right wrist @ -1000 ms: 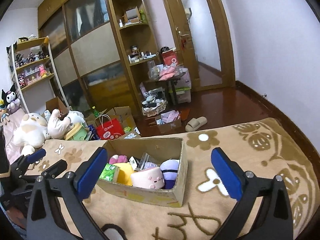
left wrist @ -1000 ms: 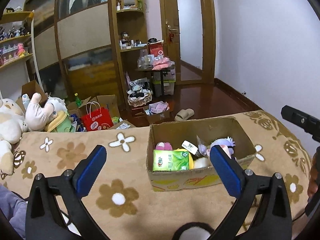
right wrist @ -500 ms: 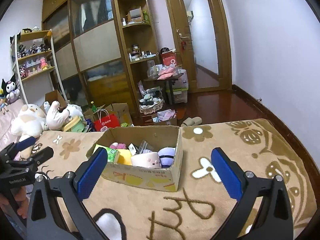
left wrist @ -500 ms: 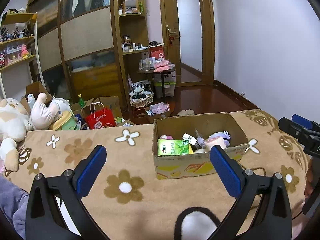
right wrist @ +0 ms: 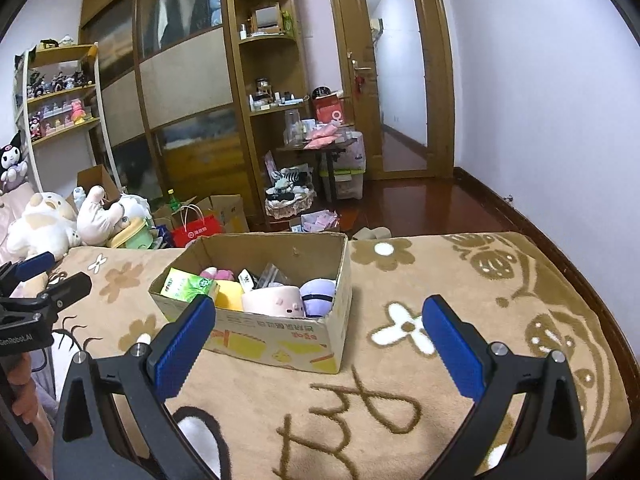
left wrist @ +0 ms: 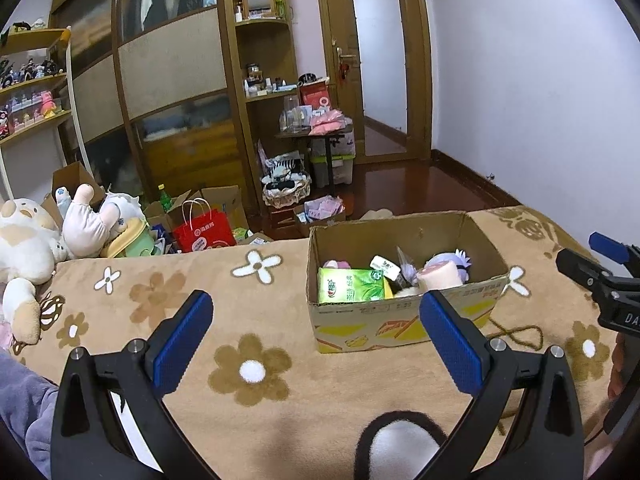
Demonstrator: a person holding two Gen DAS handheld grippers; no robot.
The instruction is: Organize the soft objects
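An open cardboard box (left wrist: 404,322) stands on the flowered beige blanket (left wrist: 256,368); it also shows in the right wrist view (right wrist: 280,340). It holds a green tissue pack (left wrist: 350,285), a pink plush (right wrist: 274,300), a purple plush (right wrist: 318,296), a yellow plush (right wrist: 229,295) and other small items. My left gripper (left wrist: 314,342) is open and empty, short of the box. My right gripper (right wrist: 316,344) is open and empty, near the box's front. Each gripper shows at the edge of the other view.
Large white plush toys (left wrist: 28,240) lie at the blanket's left end. Beyond the bed stand a red bag (left wrist: 204,232), cardboard boxes, a wardrobe, shelves and a small table (left wrist: 320,140). The wall and a door are at the right.
Both grippers have pulled back and risen a little from the box. The box looks smaller and further off. Both stay open and empty.
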